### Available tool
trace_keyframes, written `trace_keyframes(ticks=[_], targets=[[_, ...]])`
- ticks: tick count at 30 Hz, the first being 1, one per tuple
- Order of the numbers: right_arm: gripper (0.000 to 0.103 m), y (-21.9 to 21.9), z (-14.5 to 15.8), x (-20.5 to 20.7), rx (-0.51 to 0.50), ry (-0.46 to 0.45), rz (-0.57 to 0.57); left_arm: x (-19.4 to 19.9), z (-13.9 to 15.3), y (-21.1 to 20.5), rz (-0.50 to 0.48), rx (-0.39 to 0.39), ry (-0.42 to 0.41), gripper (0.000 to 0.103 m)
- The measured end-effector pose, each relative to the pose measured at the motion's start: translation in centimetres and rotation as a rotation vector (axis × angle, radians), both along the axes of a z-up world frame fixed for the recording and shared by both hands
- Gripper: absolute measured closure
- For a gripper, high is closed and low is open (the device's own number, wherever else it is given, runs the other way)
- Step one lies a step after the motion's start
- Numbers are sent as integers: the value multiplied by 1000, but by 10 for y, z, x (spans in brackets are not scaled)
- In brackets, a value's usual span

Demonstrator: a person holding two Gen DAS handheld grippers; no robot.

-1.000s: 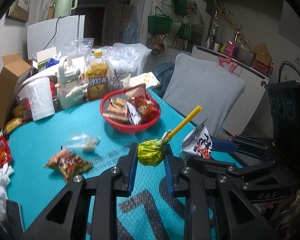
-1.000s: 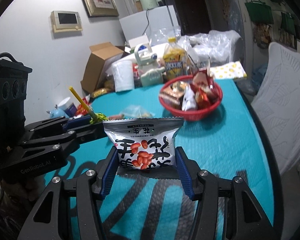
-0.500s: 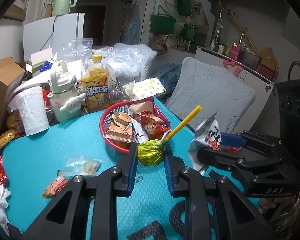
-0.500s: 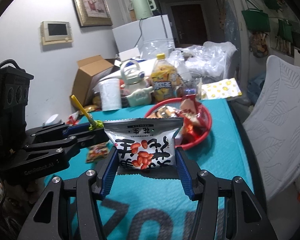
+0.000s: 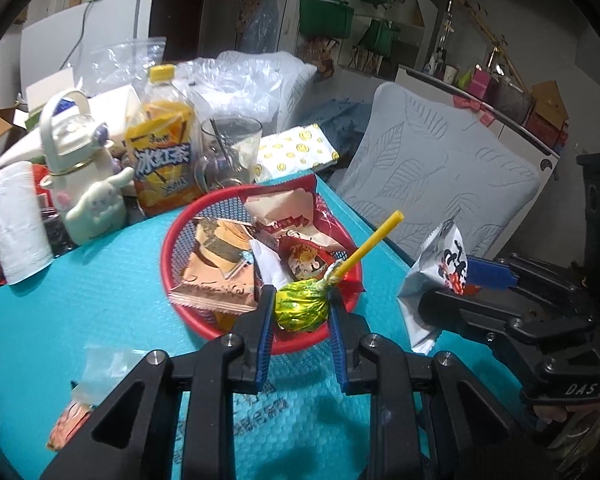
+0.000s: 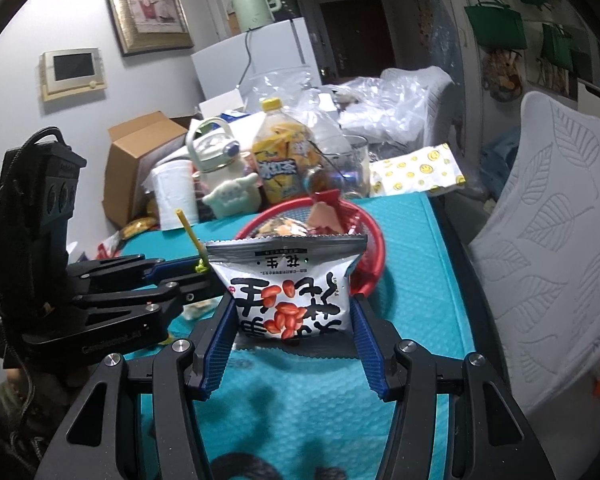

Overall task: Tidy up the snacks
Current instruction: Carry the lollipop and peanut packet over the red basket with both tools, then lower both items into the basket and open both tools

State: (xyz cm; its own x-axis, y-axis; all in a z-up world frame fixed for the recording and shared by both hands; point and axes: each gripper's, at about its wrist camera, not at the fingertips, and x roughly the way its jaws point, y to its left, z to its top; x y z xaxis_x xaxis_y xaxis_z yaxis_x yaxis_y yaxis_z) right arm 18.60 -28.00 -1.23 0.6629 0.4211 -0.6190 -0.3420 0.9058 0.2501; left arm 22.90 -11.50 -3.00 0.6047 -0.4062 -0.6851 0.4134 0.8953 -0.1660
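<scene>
Left tool (image 5: 302, 312): blue pads clamped on the foil-wrapped head of a green lollipop (image 5: 300, 310), yellow stick angled up and to the right, held over the near rim of the red basket (image 5: 172, 240). Right tool (image 6: 292, 316): pads clamped on both side edges of a silver peanut packet (image 6: 288, 284), held upright just before the basket. Basket stands on the teal worktop (image 5: 100, 292) and contains several wrapped snacks (image 5: 220, 264). A loose snack packet (image 5: 70, 424) lies on the worktop at lower left.
</scene>
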Motion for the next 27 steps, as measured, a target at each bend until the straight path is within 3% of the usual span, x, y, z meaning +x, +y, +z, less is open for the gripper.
trace_keyframes(ticks=[13, 18, 21, 23, 27], targets=[[48, -15, -18, 22, 5, 39, -21, 23, -21, -15, -27, 3, 52, 79], [48, -18, -19, 25, 7, 44, -32, 32, -28, -17, -1, 39, 90, 76], [48, -19, -20, 25, 1, 47, -37, 33, -31, -14, 12, 36, 106, 47], [48, -19, -19, 24, -3, 45, -39, 32, -31, -14, 9, 29, 110, 13], [48, -18, -18, 24, -5, 42, -39, 28, -25, -9, 42, 44, 79, 10]])
